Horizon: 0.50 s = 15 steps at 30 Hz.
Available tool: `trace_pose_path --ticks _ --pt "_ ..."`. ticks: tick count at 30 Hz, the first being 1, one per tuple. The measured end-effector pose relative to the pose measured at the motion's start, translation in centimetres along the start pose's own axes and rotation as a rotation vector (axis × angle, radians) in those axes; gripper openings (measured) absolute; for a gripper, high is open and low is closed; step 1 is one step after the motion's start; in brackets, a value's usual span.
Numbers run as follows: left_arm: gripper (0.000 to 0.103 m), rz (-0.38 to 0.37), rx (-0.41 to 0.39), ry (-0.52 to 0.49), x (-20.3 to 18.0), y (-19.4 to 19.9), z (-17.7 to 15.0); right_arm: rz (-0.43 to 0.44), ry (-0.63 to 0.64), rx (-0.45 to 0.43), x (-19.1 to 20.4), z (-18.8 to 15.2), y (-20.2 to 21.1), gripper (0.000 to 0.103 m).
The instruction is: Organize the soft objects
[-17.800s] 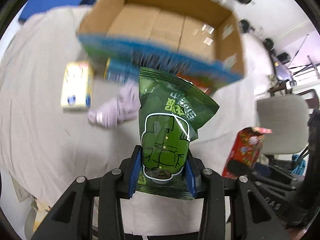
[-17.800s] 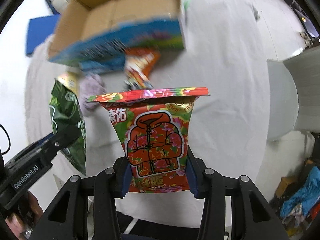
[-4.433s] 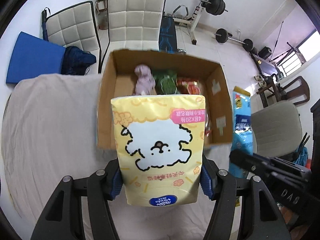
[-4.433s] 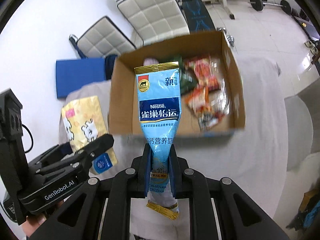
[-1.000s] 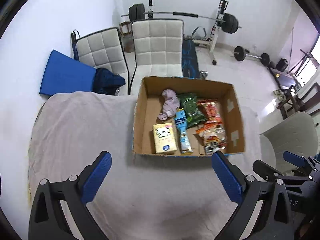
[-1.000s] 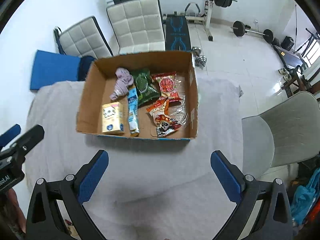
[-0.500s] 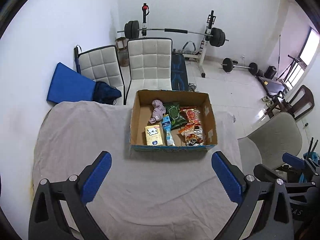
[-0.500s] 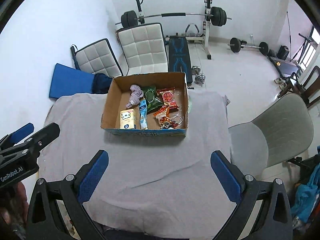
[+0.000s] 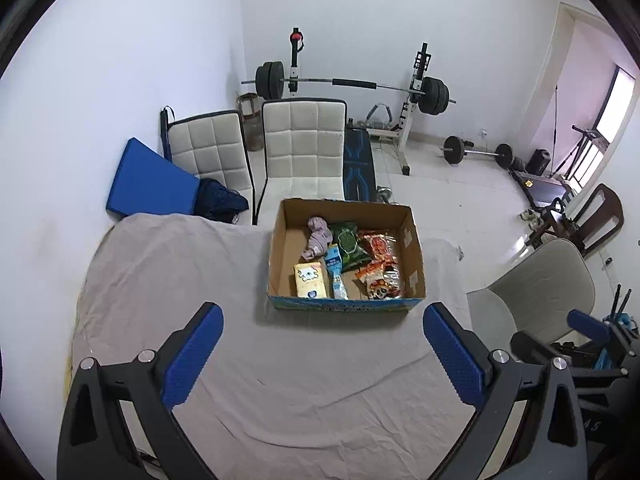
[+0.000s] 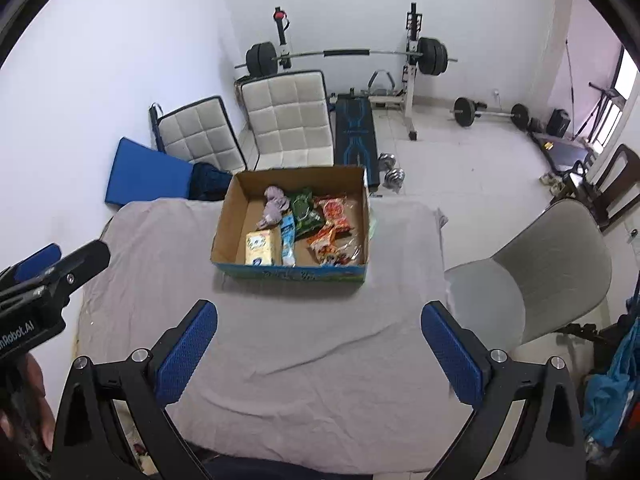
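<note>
All soft items lie inside the cardboard box (image 9: 416, 268) at 12 o'clock; the grey tablecloth (image 9: 180, 280) is bare. The left gripper (image 9: 322, 356) and right gripper (image 10: 318, 350) are spread wide, empty. The task looks finished.

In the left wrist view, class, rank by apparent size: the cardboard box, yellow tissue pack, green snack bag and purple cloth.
1. cardboard box, clearly largest.
2. green snack bag.
3. yellow tissue pack, slightly smaller.
4. purple cloth, close to the tissue pack; bunched, so unsure.
</note>
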<state>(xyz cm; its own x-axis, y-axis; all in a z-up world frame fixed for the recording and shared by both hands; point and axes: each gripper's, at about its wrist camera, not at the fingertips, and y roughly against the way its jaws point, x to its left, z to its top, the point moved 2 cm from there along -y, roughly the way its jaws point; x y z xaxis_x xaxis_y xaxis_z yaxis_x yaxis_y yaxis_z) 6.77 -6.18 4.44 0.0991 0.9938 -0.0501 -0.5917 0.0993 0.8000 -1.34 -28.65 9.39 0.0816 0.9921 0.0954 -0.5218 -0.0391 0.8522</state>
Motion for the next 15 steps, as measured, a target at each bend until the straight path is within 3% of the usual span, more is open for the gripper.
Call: trace_pose_path --ticks 15 --pt "0.103 0.059 -0.022 0.001 0.4 -1.8 0.4 -0.054 -0.011 -0.043 -0.2 2.5 -2.2 0.103"
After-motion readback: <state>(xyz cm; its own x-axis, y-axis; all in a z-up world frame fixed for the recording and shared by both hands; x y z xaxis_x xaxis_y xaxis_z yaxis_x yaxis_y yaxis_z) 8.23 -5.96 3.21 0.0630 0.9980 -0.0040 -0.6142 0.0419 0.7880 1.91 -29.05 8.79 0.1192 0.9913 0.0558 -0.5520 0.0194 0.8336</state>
